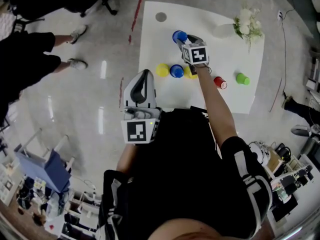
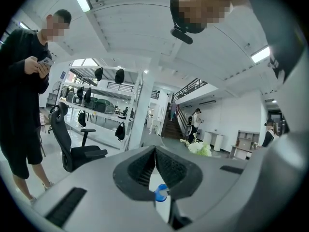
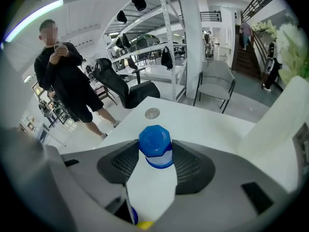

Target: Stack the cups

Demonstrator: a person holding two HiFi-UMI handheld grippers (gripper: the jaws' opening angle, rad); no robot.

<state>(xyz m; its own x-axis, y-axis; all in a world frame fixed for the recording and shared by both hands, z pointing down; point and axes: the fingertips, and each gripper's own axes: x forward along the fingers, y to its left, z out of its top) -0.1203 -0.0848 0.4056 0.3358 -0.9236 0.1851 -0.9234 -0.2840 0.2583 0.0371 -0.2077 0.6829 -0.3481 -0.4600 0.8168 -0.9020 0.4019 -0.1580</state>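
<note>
Right gripper view has the right tongs (image 3: 155, 153) standing fairly wide but closed on an upside-down blue cup (image 3: 155, 139), with a pad on each side of it. The cup is tapered, so my worry is that it squirts out or tilts if the squeeze is uneven.

The left tongs (image 1: 145, 74) are pinched together with nothing in them. They hang off the desk's (image 1: 165, 101) 7 o'clock corner, so there's no backup from that side.

In the head view a second blue cup (image 1: 176, 71) sits at 6 o'clock from the held one, with yellow cups (image 1: 162, 70) just beside it on both sides. Coming down a bit crooked would probably clip one of them. The red cup (image 1: 220, 82) and green cup (image 1: 242, 78), out at 4 o'clock, look tipped over, so a bump to the desk could send them rolling.
</note>
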